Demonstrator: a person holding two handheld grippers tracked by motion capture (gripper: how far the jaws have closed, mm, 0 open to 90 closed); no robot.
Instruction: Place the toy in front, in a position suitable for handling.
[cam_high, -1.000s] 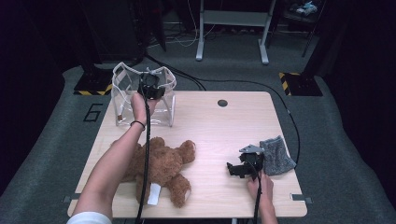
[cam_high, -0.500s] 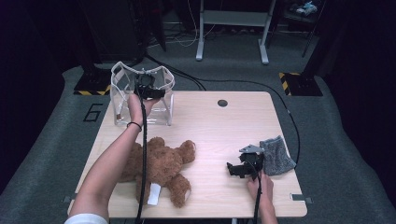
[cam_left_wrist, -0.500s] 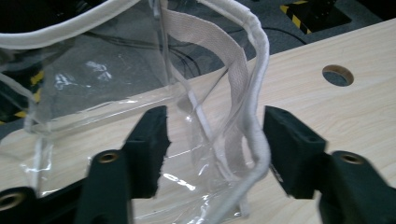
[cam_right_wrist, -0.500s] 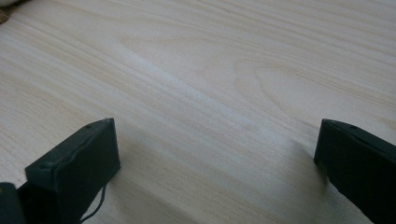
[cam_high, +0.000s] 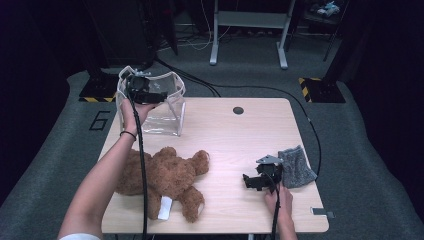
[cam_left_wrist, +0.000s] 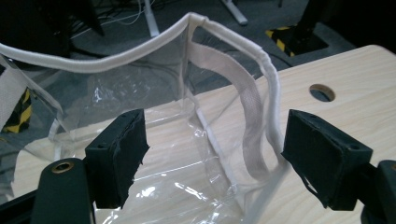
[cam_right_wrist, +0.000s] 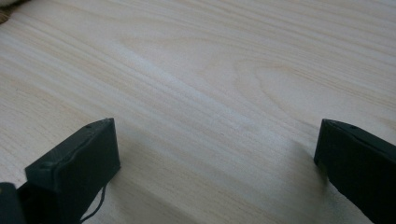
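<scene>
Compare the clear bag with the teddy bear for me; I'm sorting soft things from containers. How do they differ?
The clear bag is see-through plastic with white trim; the teddy bear is opaque brown plush. The clear bag stands upright with its top open at the table's far left corner; the teddy bear lies flat nearer the person. The left hand-held gripper is at the clear bag's rim, its jaws just opened; nothing grips the teddy bear. Both rest on the wooden table.

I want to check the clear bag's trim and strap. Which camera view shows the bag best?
The left gripper view: the clear bag is close up, with its white rim and strap sharp between the left gripper's open jaws. The high view shows the whole bag small, at the table's far left corner.
</scene>
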